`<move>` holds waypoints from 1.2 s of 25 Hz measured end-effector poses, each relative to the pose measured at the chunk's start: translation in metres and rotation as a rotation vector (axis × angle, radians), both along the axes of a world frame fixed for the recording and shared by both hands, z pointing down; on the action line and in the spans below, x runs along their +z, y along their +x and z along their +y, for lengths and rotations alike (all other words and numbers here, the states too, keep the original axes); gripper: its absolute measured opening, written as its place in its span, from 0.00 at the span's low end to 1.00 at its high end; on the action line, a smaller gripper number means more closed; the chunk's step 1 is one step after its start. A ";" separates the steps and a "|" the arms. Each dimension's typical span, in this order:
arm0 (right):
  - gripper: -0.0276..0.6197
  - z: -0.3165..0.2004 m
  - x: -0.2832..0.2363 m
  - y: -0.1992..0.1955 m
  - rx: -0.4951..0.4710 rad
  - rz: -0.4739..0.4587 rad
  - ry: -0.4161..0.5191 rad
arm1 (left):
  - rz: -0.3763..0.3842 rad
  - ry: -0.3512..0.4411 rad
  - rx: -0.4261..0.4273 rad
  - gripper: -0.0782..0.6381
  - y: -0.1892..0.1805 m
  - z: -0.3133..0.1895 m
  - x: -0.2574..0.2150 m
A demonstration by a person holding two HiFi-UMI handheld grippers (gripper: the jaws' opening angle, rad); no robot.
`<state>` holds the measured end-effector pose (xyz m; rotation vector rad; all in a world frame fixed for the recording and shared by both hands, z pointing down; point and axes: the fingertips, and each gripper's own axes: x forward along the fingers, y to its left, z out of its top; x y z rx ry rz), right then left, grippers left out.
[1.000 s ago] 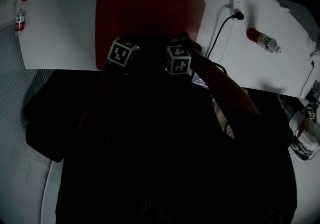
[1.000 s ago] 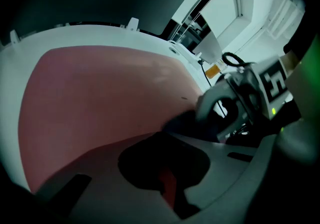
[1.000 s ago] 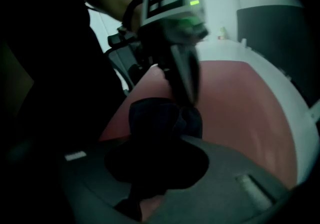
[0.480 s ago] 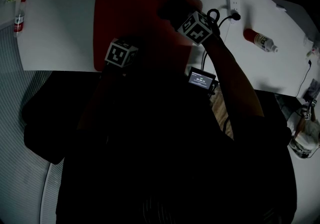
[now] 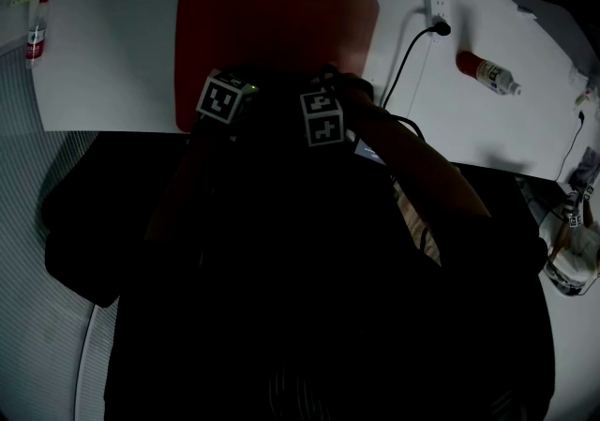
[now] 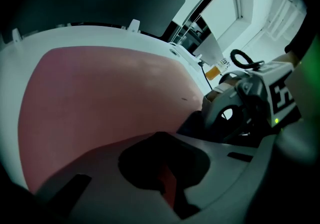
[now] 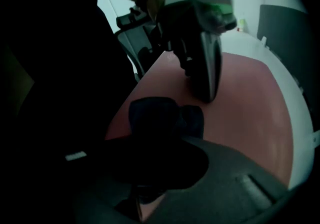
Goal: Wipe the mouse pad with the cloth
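STEP wiping stroke | PAD red rounded-corner mouse pad (image 5: pixel 281 25) on white desk (image 5: pixel 112 35) | RIGHT tongs (image 7: pixel 155 163) clamped on dark bunched cloth (image 7: pixel 167 115), touching pad near its 5 o'clock edge | LEFT tongs (image 7: pixel 206 91) closed, empty, tip on pad around 7 o'clock | ADVICE flatten cloth, sweep toward 12 o'clock in overlapping lanes, left tip pinning pad

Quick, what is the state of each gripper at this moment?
Left gripper: shut, tips down on the red mouse pad.
Right gripper: shut on the dark cloth.
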<state>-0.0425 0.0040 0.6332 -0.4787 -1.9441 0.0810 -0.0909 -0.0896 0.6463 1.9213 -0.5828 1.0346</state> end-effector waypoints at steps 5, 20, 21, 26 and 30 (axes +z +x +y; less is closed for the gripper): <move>0.17 -0.114 0.009 0.045 0.310 -0.029 0.145 | -0.013 0.007 0.001 0.12 -0.001 0.001 0.002; 0.16 -0.129 0.001 0.049 0.454 0.000 0.113 | -0.011 0.010 -0.004 0.12 -0.001 0.000 0.002; 0.16 -0.109 -0.001 0.039 0.427 -0.013 0.094 | -0.010 0.009 -0.004 0.12 -0.001 0.001 0.001; 0.16 -0.012 0.000 0.015 0.217 0.049 0.010 | -0.015 0.017 -0.002 0.12 0.000 0.002 0.001; 0.17 0.017 -0.001 0.003 0.083 0.004 -0.036 | -0.027 0.032 -0.011 0.12 -0.001 0.001 0.001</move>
